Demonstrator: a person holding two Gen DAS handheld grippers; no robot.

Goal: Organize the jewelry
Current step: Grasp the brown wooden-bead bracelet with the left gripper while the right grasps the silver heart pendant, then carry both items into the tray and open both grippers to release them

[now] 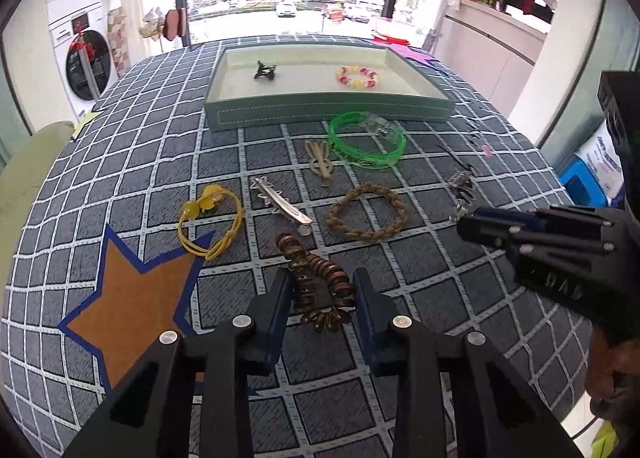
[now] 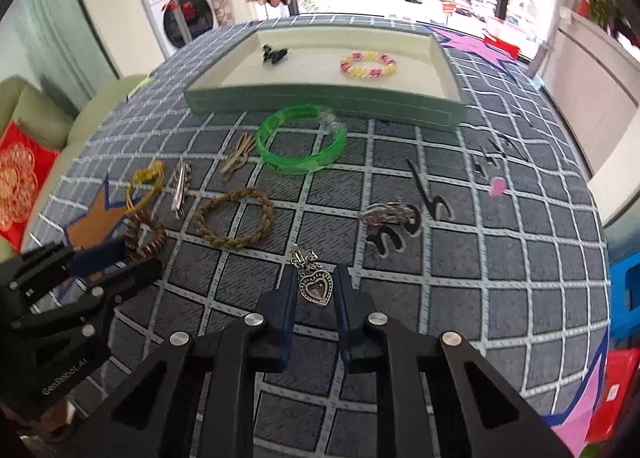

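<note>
Two grippers work over the checked table (image 1: 400, 258). Left gripper (image 1: 322, 290) has its jaws on either side of the brown bead bracelet (image 1: 320, 290) near the table's front edge, pads touching its sides. Right gripper (image 2: 314, 286) has its jaws narrowed around the silver heart pendant (image 2: 316, 286); whether the pads press it I cannot tell. Toward the far edge sits the green tray (image 1: 320, 114), holding a black clip (image 1: 265, 70) and a pink-yellow bracelet (image 1: 358, 77)
</note>
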